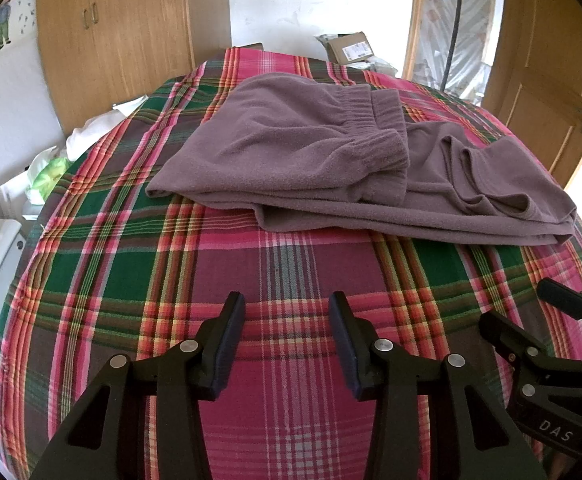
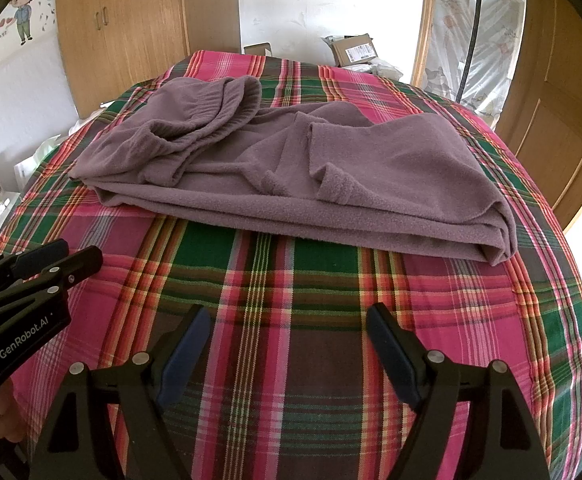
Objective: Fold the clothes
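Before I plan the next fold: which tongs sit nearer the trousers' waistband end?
Left. The left tongs face the waistband; the right tongs face the opposite folded end. Both are open, short of the trousers.

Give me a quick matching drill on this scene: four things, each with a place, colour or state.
Things:
1. fleece trousers
2. plaid bedspread
3. left gripper
4. cardboard box

Descriptions:
A. open, holding nothing
B. beyond the bed's far end
C. mauve, partly folded
D. pink and green check

Pairs: 1-C, 2-D, 3-A, 4-B
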`<state>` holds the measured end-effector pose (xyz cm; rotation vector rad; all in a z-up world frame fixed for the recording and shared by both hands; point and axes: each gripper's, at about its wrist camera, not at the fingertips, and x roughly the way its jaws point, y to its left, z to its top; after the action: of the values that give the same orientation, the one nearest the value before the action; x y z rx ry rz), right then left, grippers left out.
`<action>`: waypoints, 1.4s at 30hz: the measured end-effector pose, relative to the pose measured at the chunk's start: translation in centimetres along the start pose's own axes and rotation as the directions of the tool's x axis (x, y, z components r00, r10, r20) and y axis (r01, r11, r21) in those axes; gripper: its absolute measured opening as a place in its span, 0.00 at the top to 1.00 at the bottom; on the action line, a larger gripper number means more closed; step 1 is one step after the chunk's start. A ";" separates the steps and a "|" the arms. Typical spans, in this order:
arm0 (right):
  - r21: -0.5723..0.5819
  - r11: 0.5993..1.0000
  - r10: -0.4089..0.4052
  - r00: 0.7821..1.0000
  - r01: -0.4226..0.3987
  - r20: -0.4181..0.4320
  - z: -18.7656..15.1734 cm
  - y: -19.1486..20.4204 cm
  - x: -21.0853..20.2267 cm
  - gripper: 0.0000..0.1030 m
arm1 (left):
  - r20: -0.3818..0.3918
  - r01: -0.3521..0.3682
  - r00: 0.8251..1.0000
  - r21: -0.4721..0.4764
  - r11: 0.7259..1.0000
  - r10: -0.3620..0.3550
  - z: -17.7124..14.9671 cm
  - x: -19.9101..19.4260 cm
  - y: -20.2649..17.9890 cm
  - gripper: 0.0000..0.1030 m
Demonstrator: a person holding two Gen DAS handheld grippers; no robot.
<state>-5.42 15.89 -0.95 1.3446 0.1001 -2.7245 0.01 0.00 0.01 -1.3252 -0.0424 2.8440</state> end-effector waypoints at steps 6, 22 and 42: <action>-0.001 1.000 0.001 1.000 -0.001 0.000 0.0 0.0 0.0 0.22 | 0.001 0.001 1.000 -0.002 1.000 -0.001 -0.1 -0.3 0.1 0.56; -0.004 1.000 0.003 1.000 -0.003 0.000 0.0 0.0 0.0 0.22 | 0.000 -0.007 1.000 0.002 1.000 0.007 0.3 0.2 0.0 0.56; -0.007 1.000 0.006 1.000 -0.006 0.000 0.0 0.0 0.0 0.22 | 0.000 -0.011 1.000 0.003 1.000 0.011 0.4 0.1 -0.1 0.56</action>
<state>-5.45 15.93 -0.94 1.3402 0.1057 -2.7167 -0.41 0.14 0.18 -1.3301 -0.0311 2.8520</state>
